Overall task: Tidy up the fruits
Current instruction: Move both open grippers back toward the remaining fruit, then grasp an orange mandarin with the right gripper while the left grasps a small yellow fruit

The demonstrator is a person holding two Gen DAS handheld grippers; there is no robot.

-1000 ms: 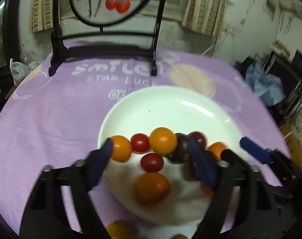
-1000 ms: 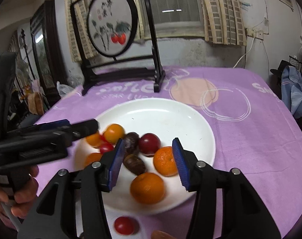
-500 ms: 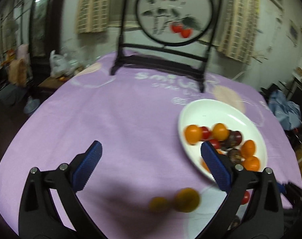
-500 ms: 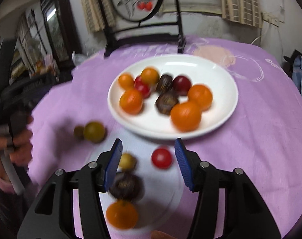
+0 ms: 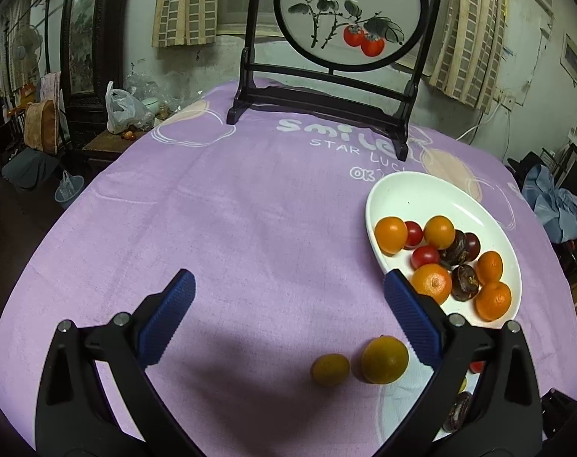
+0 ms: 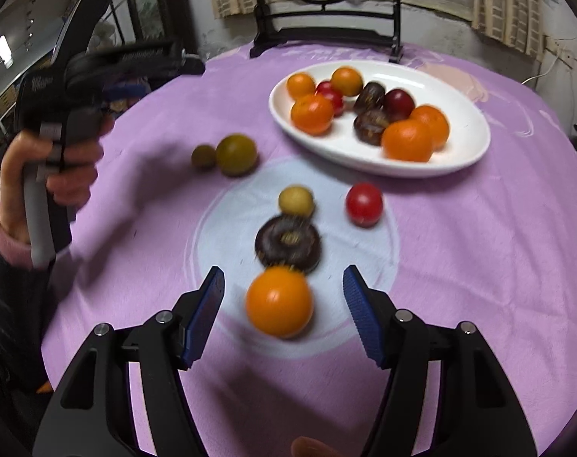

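A white oval plate holds several oranges, red tomatoes and dark fruits. Loose on the purple cloth lie a yellow-green orange, a small yellow fruit, a pale yellow fruit, a red tomato, a dark round fruit and an orange. My left gripper is open and empty above the cloth, left of the plate. My right gripper is open, its fingers either side of the near orange, not touching it.
A black stand with a round painted screen stands at the table's far edge behind the plate. The person's hand holds the left gripper at the left in the right wrist view. The table edge drops off to a cluttered floor at the left.
Both grippers have pulled back from over the plate. The left one swung left over the bare cloth. The right one came down over the loose fruits near the front.
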